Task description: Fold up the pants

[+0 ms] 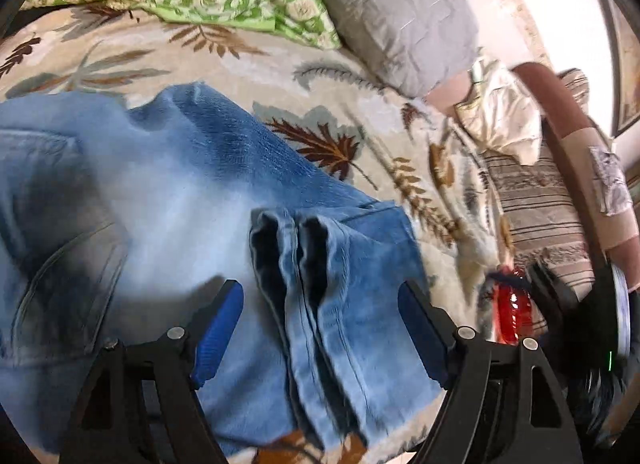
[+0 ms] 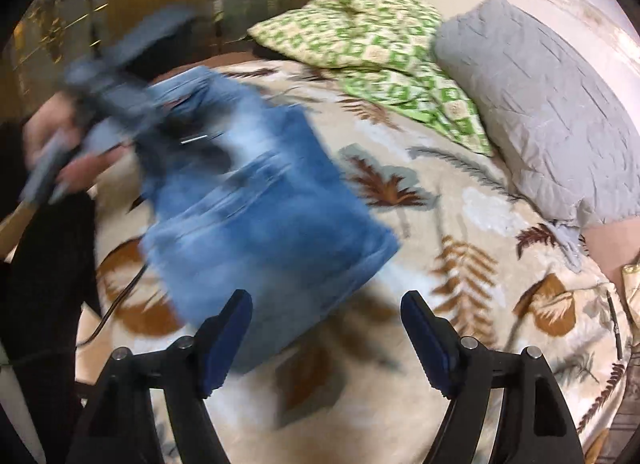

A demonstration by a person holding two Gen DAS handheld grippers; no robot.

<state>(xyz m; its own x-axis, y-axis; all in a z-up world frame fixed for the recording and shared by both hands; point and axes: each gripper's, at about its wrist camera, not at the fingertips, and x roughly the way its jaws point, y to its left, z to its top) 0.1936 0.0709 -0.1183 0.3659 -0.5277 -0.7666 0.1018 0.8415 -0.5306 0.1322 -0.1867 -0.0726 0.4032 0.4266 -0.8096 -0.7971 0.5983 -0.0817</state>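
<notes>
The blue jeans (image 1: 180, 192) lie folded on a leaf-print bedspread (image 1: 280, 64). Their leg hems (image 1: 304, 248) rest on top of the fold. My left gripper (image 1: 320, 304) stands open just over them, one blue pad on each side of the hems and neither pad pressing the cloth. In the right wrist view the jeans (image 2: 260, 216) appear as a blurred folded stack at centre left. My right gripper (image 2: 326, 316) is open above the stack's near corner with nothing held. At the far left a hand (image 2: 52, 132) holds the left gripper's blurred grey body over the jeans.
A green patterned pillow (image 2: 380, 36) and a grey pillow (image 2: 540, 104) lie at the head of the bed. A red object (image 1: 512, 312) and striped cloth (image 1: 540, 208) sit off the bed's right side. A dark cable (image 2: 116, 304) runs across the bedspread (image 2: 440, 264) at the left.
</notes>
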